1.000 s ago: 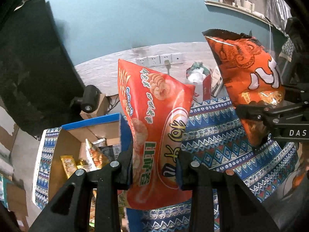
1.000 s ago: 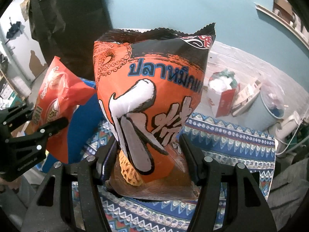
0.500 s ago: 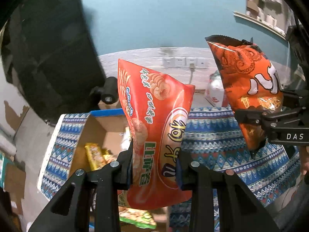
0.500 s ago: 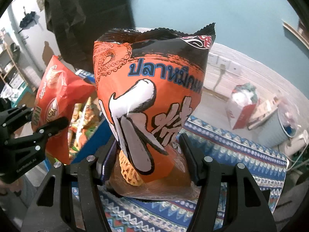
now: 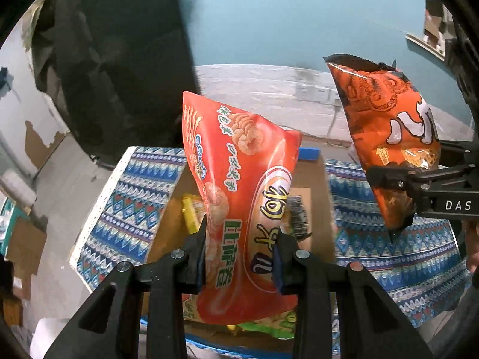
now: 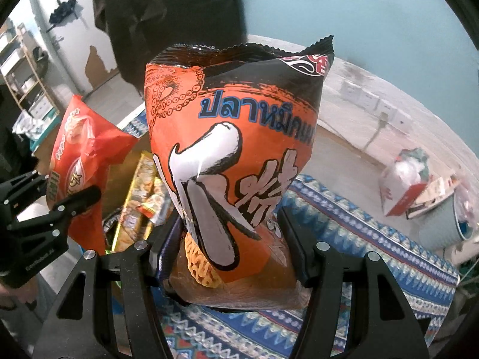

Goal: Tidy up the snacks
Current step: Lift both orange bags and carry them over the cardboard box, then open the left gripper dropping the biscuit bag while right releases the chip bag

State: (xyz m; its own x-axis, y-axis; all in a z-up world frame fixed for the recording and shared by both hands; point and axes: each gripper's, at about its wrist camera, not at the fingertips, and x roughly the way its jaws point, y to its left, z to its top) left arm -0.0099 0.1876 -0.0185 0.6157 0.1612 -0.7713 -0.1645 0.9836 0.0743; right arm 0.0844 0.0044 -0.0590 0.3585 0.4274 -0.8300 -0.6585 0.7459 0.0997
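Note:
My left gripper (image 5: 239, 248) is shut on a red shrimp-cracker bag (image 5: 236, 197), held upright above an open cardboard box (image 5: 324, 209) with several snack packs (image 5: 191, 212) inside. My right gripper (image 6: 230, 248) is shut on an orange squid-snack bag (image 6: 233, 161), also upright. The orange bag (image 5: 389, 137) shows at the right of the left wrist view, over the patterned cloth. The red bag (image 6: 80, 161) shows at the left of the right wrist view, over the box contents (image 6: 140, 197).
A blue patterned cloth (image 5: 398, 254) covers the table around the box. A black curtain (image 5: 113, 59) hangs behind on the left. A red-white bag (image 6: 404, 182) and a grey bin (image 6: 446, 221) stand on the floor at the right.
Both grippers have swung to the left with their bags. The box now lies directly under the red bag, and its snacks have come into the right wrist view.

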